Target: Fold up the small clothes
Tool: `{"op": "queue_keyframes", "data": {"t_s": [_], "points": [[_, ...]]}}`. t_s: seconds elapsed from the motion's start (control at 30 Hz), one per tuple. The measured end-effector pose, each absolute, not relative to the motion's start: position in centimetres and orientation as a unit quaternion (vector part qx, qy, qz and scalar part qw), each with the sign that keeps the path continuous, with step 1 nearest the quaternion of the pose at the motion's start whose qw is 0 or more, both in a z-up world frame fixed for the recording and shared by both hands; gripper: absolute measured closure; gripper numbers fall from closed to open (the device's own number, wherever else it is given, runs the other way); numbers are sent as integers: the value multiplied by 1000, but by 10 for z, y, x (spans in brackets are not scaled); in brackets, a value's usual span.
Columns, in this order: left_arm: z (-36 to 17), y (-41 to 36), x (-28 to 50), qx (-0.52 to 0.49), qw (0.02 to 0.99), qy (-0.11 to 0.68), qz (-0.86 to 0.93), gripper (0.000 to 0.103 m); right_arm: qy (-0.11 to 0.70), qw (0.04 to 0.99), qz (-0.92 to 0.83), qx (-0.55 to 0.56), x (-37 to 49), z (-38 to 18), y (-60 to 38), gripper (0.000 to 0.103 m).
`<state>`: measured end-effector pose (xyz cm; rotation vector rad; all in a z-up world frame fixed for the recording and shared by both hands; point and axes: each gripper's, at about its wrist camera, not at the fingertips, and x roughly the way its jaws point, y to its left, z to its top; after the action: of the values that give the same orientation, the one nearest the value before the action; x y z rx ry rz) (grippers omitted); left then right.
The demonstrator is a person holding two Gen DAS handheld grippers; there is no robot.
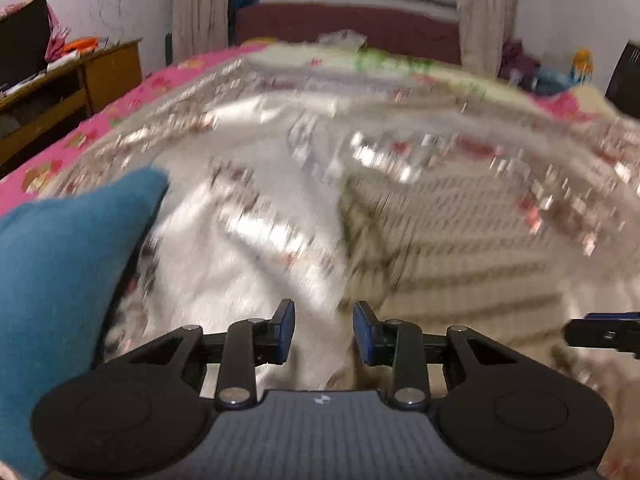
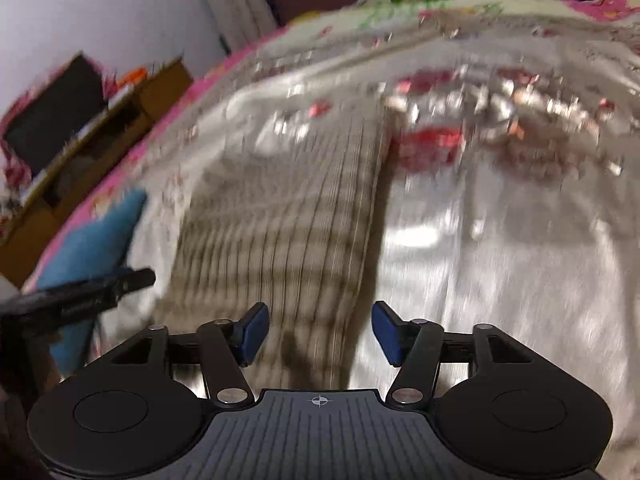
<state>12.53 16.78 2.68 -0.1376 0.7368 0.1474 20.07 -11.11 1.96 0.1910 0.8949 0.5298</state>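
Note:
A beige striped garment lies flat on the pale floral bed cover. Both views are motion-blurred. My left gripper hovers open over the cover just left of the garment's near left edge, nothing between its blue pads. My right gripper is open wider above the garment's near right edge, its pads clear of the cloth. Each gripper shows at the edge of the other's view: right gripper, left gripper. A blue cloth lies at the left.
A pink patterned sheet shows at the bed's left side. Beyond it stands a wooden cabinet with a dark screen. A maroon headboard and curtained window close off the far end. Clutter sits at the far right.

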Motion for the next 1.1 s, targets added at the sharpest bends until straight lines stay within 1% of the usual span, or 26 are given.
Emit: {"op": "queue_keyframes", "data": {"t_s": [0.13,0.23,0.27,0.3,0.4,0.53,0.6,0.7,0.8,0.9,0.97,1.03,1.1], "points": [[37,152,159,-41,940,335,54,64,417,873,230,107,237,22,-109,37],[25,152,184,-39,933,353,51,64,444,851,238,150,262,7,-106,35],[20,154,189,-42,933,355,46,64,453,843,239,161,267,0,-104,33],[19,155,191,-44,934,353,39,64,457,840,241,167,270,-4,-102,30],[16,156,195,-36,937,348,22,64,457,834,252,181,270,-12,-98,30],[6,157,206,-50,933,356,13,63,453,837,251,178,270,-16,-92,32],[5,162,207,-74,932,354,14,63,453,837,249,179,272,-15,-91,39],[7,169,201,-107,932,345,9,63,454,835,252,181,270,-14,-95,37],[5,175,205,-121,930,347,3,60,450,838,251,181,271,-10,-97,35],[7,183,208,-145,928,343,3,59,435,848,236,191,279,-2,-101,34],[8,185,211,-153,927,342,5,57,427,854,230,189,287,1,-102,30],[7,186,220,-153,924,350,9,51,430,856,226,178,298,1,-98,30],[3,185,231,-155,920,359,12,46,438,854,223,172,307,-2,-91,30]]}}
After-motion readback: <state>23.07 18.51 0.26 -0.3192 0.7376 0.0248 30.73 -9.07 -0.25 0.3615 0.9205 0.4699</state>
